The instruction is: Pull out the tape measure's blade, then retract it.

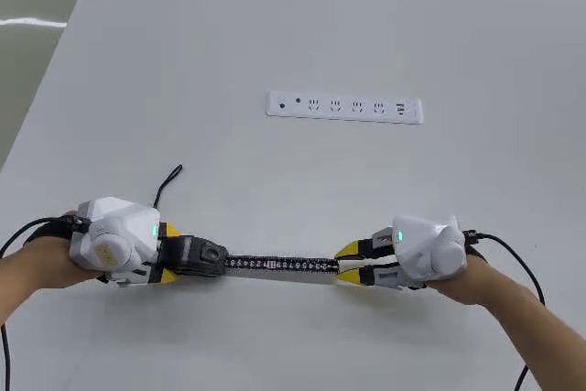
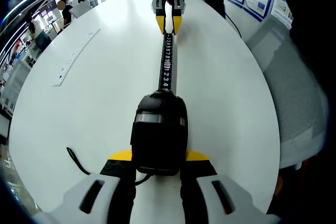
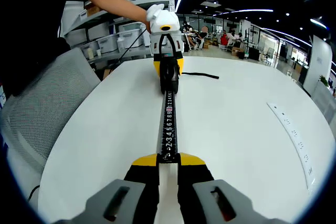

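Left hand-held gripper is clamped on the tape measure case, near-left on the worktop. Right hand-held gripper pinches the blade tip, and the blade is stretched straight between them. The case looks rigid and chunky, so grip its flat sides. The blade is thin and springy, probably slick, and likely to snap back, so hold the tip and feed it in slowly.

1. Large white smooth-topped table, rounded along the edge.
2. Long white plastic power strip, flat on the top, sockets facing up.
3. Thin black cord, loose on the surface, well apart from the strip.
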{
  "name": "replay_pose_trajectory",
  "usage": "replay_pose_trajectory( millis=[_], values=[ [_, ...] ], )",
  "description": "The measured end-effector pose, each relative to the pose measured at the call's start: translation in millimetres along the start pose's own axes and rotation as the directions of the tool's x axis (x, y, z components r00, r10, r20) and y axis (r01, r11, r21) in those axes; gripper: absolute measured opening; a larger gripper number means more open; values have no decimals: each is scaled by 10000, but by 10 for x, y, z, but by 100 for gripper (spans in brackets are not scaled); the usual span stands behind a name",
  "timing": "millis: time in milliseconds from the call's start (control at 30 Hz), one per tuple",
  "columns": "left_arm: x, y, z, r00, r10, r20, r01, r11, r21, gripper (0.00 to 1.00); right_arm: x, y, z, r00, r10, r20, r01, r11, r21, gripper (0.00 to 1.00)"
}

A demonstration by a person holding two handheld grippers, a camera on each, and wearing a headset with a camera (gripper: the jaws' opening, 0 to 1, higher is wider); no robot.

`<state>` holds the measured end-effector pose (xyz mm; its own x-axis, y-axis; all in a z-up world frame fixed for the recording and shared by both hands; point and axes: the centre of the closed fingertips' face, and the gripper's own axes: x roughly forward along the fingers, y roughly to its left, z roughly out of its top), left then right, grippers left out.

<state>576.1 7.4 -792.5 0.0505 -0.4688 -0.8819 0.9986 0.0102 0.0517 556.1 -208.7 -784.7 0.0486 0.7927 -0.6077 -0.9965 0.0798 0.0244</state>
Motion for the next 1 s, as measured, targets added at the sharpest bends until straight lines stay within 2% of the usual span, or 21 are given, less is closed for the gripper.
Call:
replay_pose_trajectory(
  millis=[1000],
  values=[
    [-5, -5, 37, 10000, -22, -12, 22, 10000, -23, 28, -109, -10, -133, 10000, -43, -63, 44, 9999, 107, 11]
  ],
)
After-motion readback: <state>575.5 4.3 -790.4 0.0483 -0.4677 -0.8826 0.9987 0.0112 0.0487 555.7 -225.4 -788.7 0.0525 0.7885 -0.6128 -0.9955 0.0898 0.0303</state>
